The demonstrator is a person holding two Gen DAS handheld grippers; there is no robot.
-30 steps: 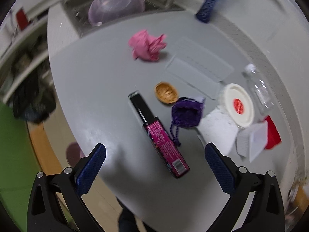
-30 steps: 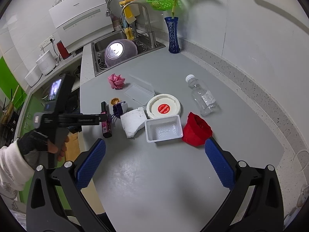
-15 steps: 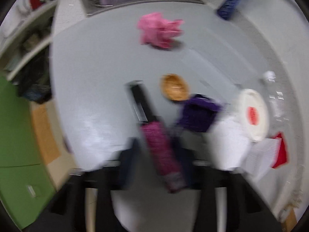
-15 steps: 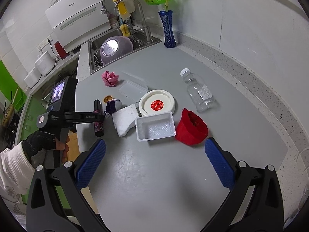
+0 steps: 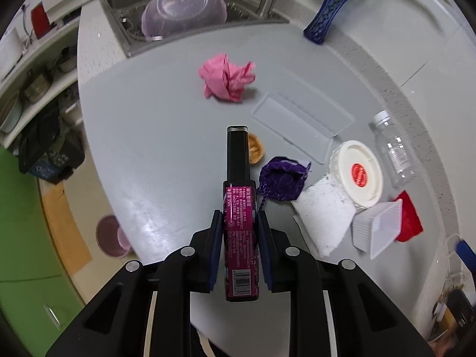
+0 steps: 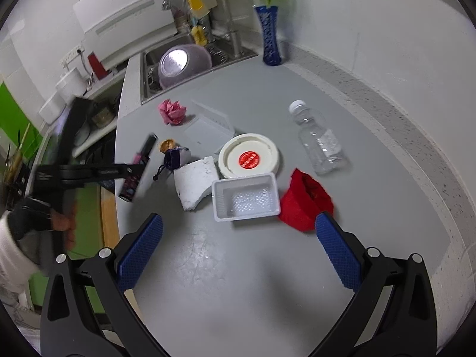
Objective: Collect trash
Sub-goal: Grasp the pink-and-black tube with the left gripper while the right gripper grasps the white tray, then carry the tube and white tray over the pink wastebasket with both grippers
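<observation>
A long black and magenta cosmetic tube (image 5: 238,160) sticks out forward between the pads of my left gripper (image 5: 239,220). Its jaws are closing and the pads press on the tube's sides. The right wrist view shows the tube (image 6: 139,163) held tilted above the counter's left edge. My right gripper (image 6: 238,221) hangs open over the grey counter (image 6: 238,267), just short of a white plastic tray (image 6: 245,197). Nothing is between its fingers. Spread on the counter are a pink crumpled paper (image 5: 226,80), a purple pouch (image 5: 281,183), a foam piece (image 5: 322,214) and a red cloth (image 6: 306,202).
A round white lid (image 6: 248,156), a clear bottle (image 6: 319,141), a clear flat box (image 5: 300,116) and a brown shell (image 5: 256,151) also lie there. Behind are a sink with a purple bowl (image 5: 183,9) and a blue vase (image 6: 271,38). The counter drops off at left.
My left gripper went from wide open above the lying tube to clamped on it, and the tube is off the counter. My right gripper has drawn nearer to the tray.
</observation>
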